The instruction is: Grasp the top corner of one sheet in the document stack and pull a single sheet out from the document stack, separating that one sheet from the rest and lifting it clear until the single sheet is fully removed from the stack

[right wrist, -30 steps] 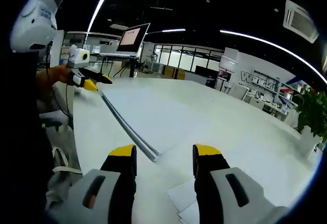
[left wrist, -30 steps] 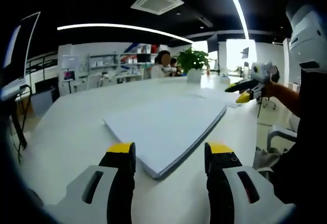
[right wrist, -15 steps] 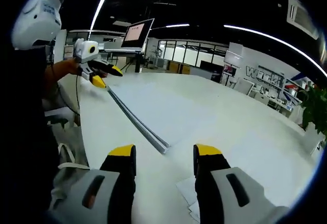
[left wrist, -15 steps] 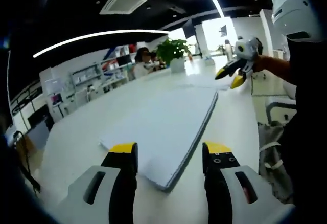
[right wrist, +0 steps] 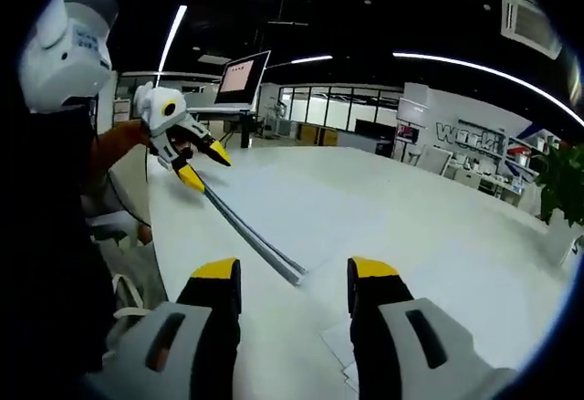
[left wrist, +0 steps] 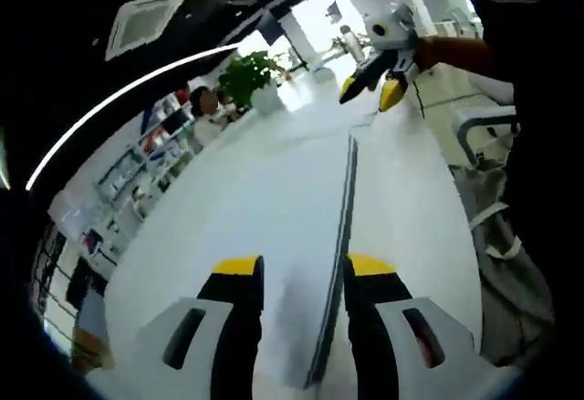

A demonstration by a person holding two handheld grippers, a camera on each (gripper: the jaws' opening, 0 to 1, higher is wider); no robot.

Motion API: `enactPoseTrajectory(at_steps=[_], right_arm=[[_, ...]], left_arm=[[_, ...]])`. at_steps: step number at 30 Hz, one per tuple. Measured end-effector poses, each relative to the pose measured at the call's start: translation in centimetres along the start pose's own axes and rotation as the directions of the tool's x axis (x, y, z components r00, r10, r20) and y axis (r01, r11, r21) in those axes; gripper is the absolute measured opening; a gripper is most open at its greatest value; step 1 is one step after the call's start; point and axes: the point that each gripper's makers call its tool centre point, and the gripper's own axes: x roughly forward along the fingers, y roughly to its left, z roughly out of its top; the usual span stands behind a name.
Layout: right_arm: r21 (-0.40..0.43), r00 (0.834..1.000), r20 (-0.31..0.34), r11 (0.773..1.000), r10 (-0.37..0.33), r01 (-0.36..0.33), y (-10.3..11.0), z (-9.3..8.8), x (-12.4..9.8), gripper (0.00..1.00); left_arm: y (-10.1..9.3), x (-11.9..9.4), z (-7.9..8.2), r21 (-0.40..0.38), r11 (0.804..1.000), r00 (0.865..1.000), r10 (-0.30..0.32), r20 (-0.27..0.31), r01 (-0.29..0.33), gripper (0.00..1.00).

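The white document stack lies flat on the white table, its long edge running away from me. My left gripper stands open, low over the stack's near corner, with that edge between its yellow-tipped jaws. In the right gripper view the same stack lies ahead, and the left gripper shows open at its far corner. My right gripper is open, just short of the stack's near corner, holding nothing. In the left gripper view the right gripper hovers open past the far end.
Loose sheets lie on the table below my right jaws. A laptop stands beyond the stack, a potted plant at the far end. A person's sleeve and a chair sit along the table's edge.
My left gripper has dropped and rolled in towards the stack's corner, its jaws a little closer together. The right gripper has hardly moved.
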Motion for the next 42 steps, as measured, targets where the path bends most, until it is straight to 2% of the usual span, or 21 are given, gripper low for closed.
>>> enactPoseTrajectory(at_steps=[2, 6, 13, 23, 37, 40, 42], right_arm=[[0.004, 1.000, 0.007, 1.000, 0.000, 0.000, 0.0, 0.1, 0.0, 0.46], [0.004, 1.000, 0.020, 1.000, -0.006, 0.006, -0.1, 0.4, 0.0, 0.46], [0.004, 1.000, 0.023, 1.000, -0.012, 0.012, -0.2, 0.3, 0.2, 0.46], [0.001, 1.000, 0.023, 1.000, -0.013, 0.013, -0.3, 0.4, 0.2, 0.45], [-0.003, 1.000, 0.013, 1.000, -0.008, 0.008, -0.2, 0.2, 0.0, 0.45], [-0.002, 1.000, 0.013, 1.000, -0.008, 0.008, -0.2, 0.3, 0.1, 0.45], [-0.004, 1.000, 0.012, 1.000, -0.008, 0.008, -0.2, 0.3, 0.1, 0.45]], left_arm=[[-0.4, 0.7, -0.1, 0.035, 0.999, 0.999, -0.027, -0.033, 0.028, 0.32], [-1.3, 1.3, -0.1, 0.015, 0.995, 0.994, -0.100, -0.048, 0.101, 0.31], [-1.6, 1.8, -1.2, -0.025, 0.989, 0.984, -0.146, -0.107, 0.144, 0.27], [-1.4, 1.7, -1.4, -0.003, 0.989, 0.981, -0.144, -0.128, 0.145, 0.22], [-1.7, 1.6, -1.2, 0.023, 0.992, 0.986, -0.125, -0.112, 0.128, 0.16], [-1.7, 1.6, -1.2, 0.024, 0.990, 0.984, -0.136, -0.112, 0.139, 0.17], [-1.7, 1.6, -1.2, -0.006, 0.987, 0.982, -0.162, -0.099, 0.163, 0.18]])
